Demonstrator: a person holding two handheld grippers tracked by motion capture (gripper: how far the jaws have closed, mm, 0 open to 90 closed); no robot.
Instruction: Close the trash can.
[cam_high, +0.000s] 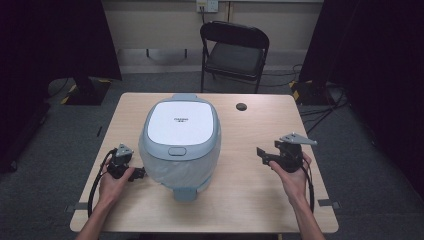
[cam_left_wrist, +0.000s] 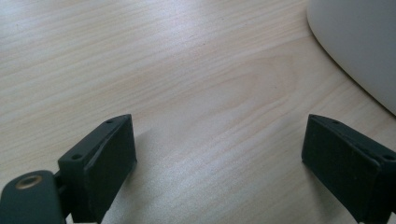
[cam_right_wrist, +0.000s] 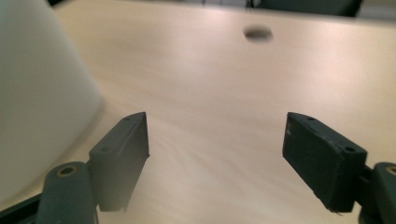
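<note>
Centrally on the wooden table (cam_high: 260, 195) sits a pale blue-grey rice cooker (cam_high: 180, 142), lid closed, its long axis running from the near edge to the far one, its latch button and front tab facing the person. The right gripper (cam_high: 262, 156) hovers well apart on the cooker's right, jaws spread wide on nothing. The left gripper (cam_high: 140, 174) lies just beside the cooker's base, jaws likewise spread.

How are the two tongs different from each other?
The left tongs sit right beside the rice cooker, nearly touching its side; the right tongs are farther from it, over bare table. The right tongs carry a grey three-cornered plate on top; the left tongs' top looks dark. Both are black, open and empty.
</note>
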